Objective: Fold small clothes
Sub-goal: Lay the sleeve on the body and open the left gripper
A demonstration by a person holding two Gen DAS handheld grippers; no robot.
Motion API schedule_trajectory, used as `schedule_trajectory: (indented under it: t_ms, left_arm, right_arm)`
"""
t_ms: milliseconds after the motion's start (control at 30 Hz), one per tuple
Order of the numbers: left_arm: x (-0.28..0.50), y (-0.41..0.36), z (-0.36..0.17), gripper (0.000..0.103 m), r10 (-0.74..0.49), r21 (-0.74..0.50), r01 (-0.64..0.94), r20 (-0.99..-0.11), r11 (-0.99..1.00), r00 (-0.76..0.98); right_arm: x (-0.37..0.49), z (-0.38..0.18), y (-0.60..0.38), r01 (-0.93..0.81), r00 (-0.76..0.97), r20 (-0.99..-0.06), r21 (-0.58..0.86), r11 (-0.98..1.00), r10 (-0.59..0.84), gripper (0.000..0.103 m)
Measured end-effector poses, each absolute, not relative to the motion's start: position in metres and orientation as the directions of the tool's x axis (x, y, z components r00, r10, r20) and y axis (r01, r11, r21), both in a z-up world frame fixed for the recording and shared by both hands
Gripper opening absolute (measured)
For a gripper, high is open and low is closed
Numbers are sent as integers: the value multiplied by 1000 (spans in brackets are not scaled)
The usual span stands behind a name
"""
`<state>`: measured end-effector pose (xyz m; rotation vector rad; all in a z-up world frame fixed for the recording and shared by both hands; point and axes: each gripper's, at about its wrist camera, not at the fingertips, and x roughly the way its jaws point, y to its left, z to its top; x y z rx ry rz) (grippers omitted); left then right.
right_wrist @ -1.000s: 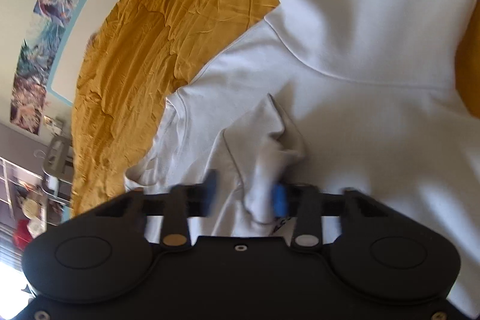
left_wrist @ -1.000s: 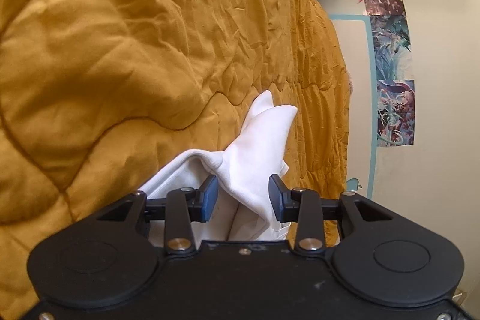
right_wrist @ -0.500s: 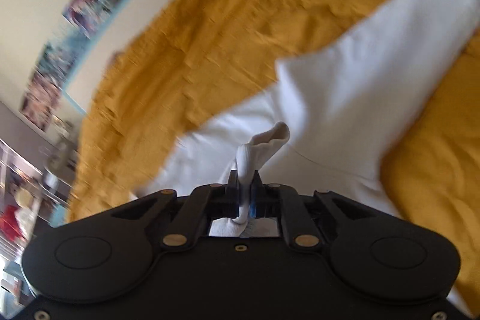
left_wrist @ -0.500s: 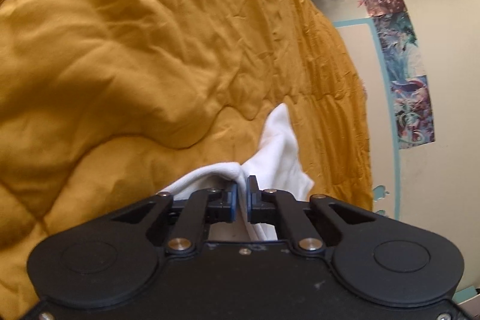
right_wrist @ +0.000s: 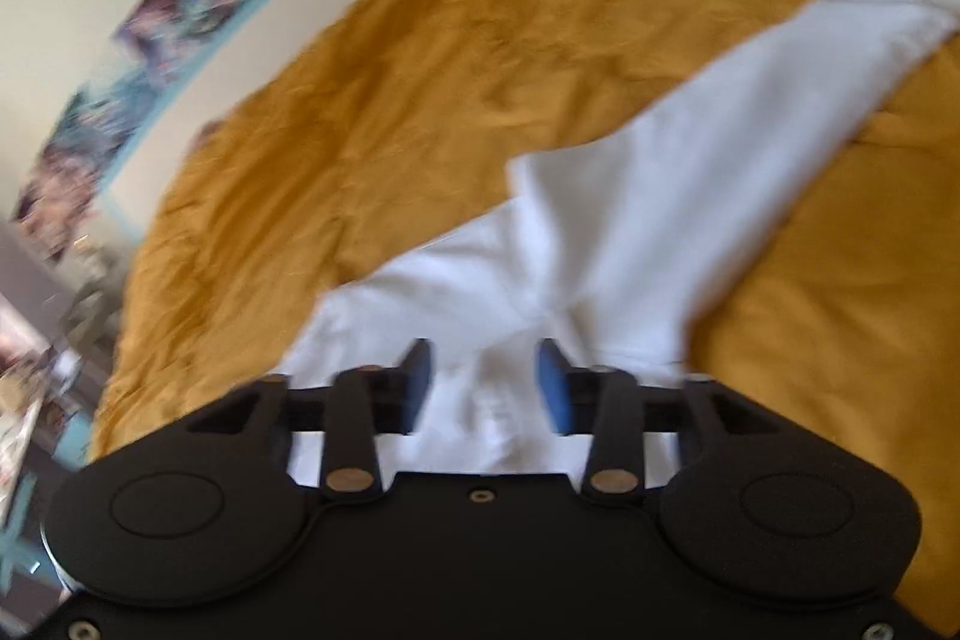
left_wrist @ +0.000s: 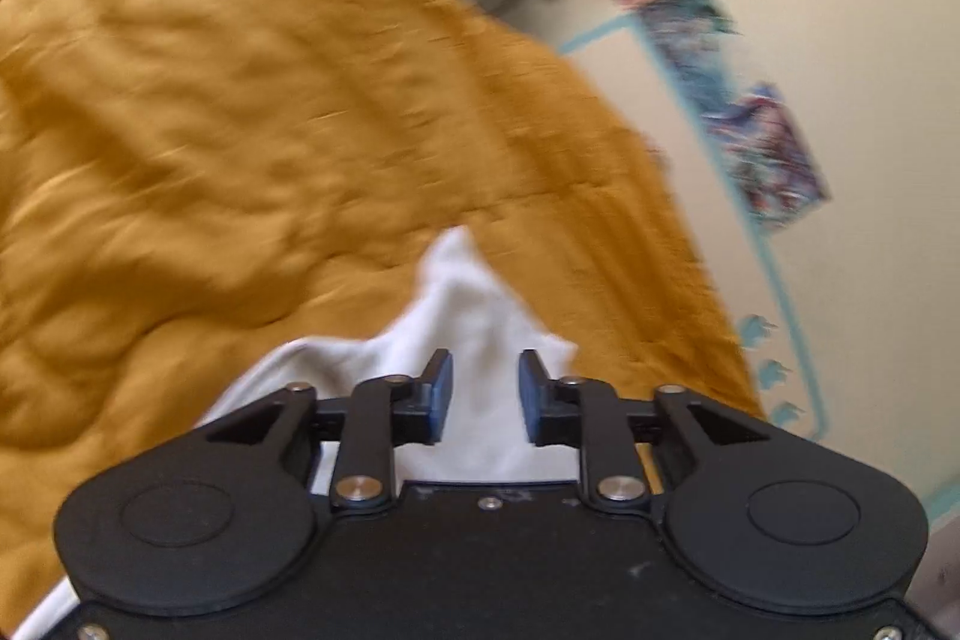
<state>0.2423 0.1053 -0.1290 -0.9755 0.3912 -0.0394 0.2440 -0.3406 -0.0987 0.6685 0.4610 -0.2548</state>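
Note:
A white long-sleeved garment [right_wrist: 630,220] lies on a mustard-yellow quilt [right_wrist: 480,52]. In the right wrist view one sleeve stretches away to the upper right and the body runs under the tool. My right gripper [right_wrist: 485,382] hovers over the white cloth; its jaws are opening and the blue pads stand apart, gripping nothing. In the left wrist view a pointed fold of the same garment [left_wrist: 474,304] pokes out ahead. My left gripper [left_wrist: 485,391] is above it, jaws opening, pads clear of the cloth. Both views are blurred.
The quilt [left_wrist: 240,112] covers the bed on all sides of the garment. A cream wall with posters [left_wrist: 762,148] and a turquoise border lies beyond the bed's far edge. Shelving and clutter [right_wrist: 36,352] stand at the left in the right wrist view.
Both grippers closed on folds of the white cloth half a second ago, then let go and now stand apart. Both have lifted away from the garment and the views have rolled.

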Motion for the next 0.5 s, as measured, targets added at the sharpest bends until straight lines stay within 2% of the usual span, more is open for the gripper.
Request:
schedule_trajectory:
  t_ms: [67, 167, 200, 233, 300, 367, 433, 500]
  left_arm:
    - [260, 99, -130, 29, -261, -813, -78, -274, 577, 926]
    - [288, 90, -144, 29, -283, -766, -91, -342, 636, 896]
    - [294, 89, -151, 29, -282, -755, -117, -379, 646, 881]
    - [297, 90, -160, 29, -275, -746, -146, -410, 650, 870]
    - [300, 94, -175, 29, -228, -709, -226, -485, 668, 844]
    - [303, 101, -188, 30, -224, -711, -246, -497, 659, 838]
    - [304, 107, -190, 26, -233, -725, -253, -497, 640, 836]
    - [300, 109, -181, 29, -292, -784, -193, -429, 589, 855]
  right_arm:
    - [254, -108, -335, 340, 864, -504, 546, 766, -25, 50]
    - [267, -129, -334, 409, 798, -603, 523, 748, -16, 50]
    - [267, -137, -335, 449, 771, -636, 507, 736, -33, 45]
    - [264, -142, -338, 468, 763, -645, 502, 727, -46, 30]
    - [260, -145, -344, 486, 760, -646, 489, 725, -74, 24]
    - [259, -142, -349, 507, 752, -653, 490, 710, -87, 24]
    - [256, -133, -356, 520, 750, -657, 508, 687, -82, 26]
    - [253, -111, -371, 498, 776, -623, 516, 697, -94, 28]
